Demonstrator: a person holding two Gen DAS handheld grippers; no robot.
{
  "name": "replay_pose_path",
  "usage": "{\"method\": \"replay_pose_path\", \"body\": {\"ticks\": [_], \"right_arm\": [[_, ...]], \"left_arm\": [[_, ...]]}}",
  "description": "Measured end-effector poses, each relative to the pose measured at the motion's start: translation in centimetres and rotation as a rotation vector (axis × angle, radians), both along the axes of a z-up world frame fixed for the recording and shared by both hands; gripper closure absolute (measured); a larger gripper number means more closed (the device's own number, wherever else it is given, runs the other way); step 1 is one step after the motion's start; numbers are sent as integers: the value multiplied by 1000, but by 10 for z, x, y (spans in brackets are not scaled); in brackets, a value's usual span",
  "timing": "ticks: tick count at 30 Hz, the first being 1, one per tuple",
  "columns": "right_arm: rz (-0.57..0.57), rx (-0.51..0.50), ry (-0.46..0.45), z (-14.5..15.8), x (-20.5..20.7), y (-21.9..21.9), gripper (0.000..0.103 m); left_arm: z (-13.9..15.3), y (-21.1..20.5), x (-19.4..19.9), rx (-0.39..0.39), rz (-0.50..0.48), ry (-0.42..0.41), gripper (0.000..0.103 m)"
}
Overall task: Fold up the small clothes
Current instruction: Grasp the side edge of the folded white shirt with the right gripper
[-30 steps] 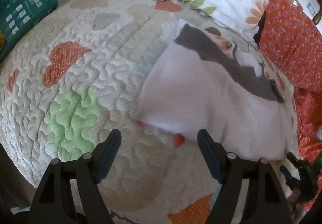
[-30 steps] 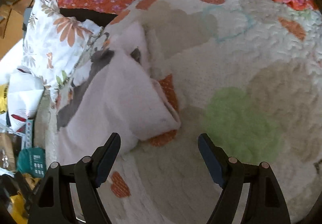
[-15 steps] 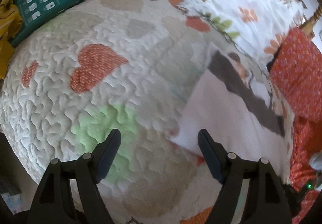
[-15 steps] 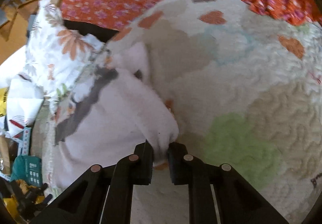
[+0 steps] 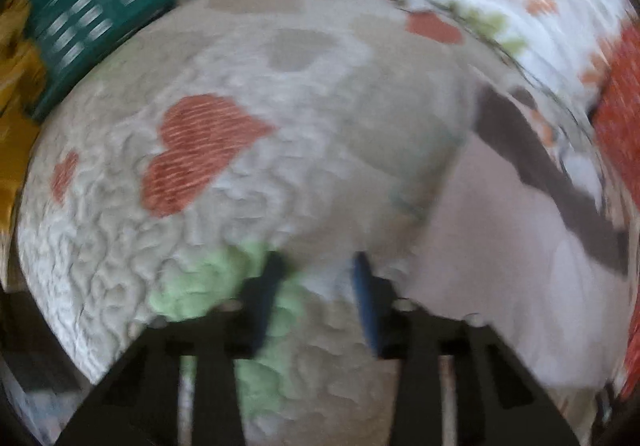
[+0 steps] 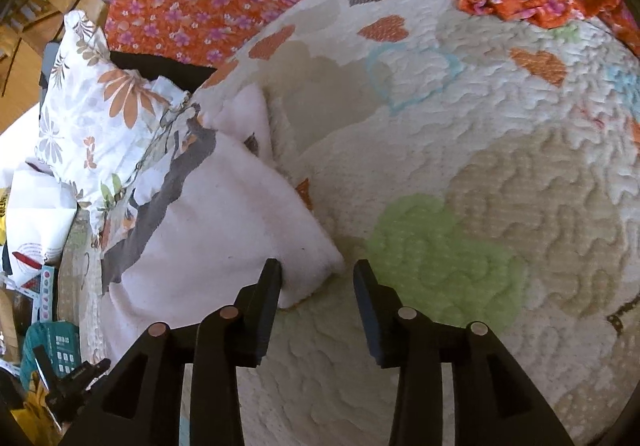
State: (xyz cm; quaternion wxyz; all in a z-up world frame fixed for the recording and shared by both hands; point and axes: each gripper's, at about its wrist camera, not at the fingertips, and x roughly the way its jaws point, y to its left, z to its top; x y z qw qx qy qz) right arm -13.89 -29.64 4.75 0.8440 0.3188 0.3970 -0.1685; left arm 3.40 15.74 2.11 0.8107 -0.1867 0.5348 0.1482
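Right tool [image 6: 316, 278] parted, straddling the white garment's [image 6: 208, 246] corner for a fold. Left tool [image 5: 316, 278] parted, empty above quilt [image 5: 280, 117].

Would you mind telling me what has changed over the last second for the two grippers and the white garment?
The right gripper closed on the near corner of the white garment half a second ago and has now let go, its jaws apart with the corner lying between them. The left gripper swung left, away from the garment, and its jaws have narrowed but hold nothing. The garment stays folded on the quilt.
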Motion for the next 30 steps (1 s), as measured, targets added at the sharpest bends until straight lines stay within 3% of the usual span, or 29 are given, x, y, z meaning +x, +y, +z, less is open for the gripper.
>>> {"method": "replay_pose_path", "body": {"ticks": [3, 7, 9, 12, 14, 19, 25, 30], "right_arm": [[24, -82, -12, 13, -3, 11, 62], [155, -157, -55, 37, 11, 48, 59], [265, -192, -57, 42, 26, 80, 52], [496, -260, -14, 35, 51, 151, 46], [667, -317, 27, 21, 64, 208, 45], [935, -503, 71, -14, 72, 317, 45], [966, -803, 60, -36, 92, 386, 45], [922, -889, 98, -39, 130, 415, 46]], "left_arm": [[3, 18, -7, -98, 48, -11, 74], [17, 28, -20, -171, 68, -55, 70], [28, 35, -28, -194, 83, -88, 54], [41, 51, -40, -203, 122, -135, 41], [45, 63, -44, -214, 147, -148, 40], [48, 99, -55, -219, 213, -161, 39], [40, 122, -58, -271, 263, -154, 39], [35, 125, -57, -307, 262, -144, 39]]}}
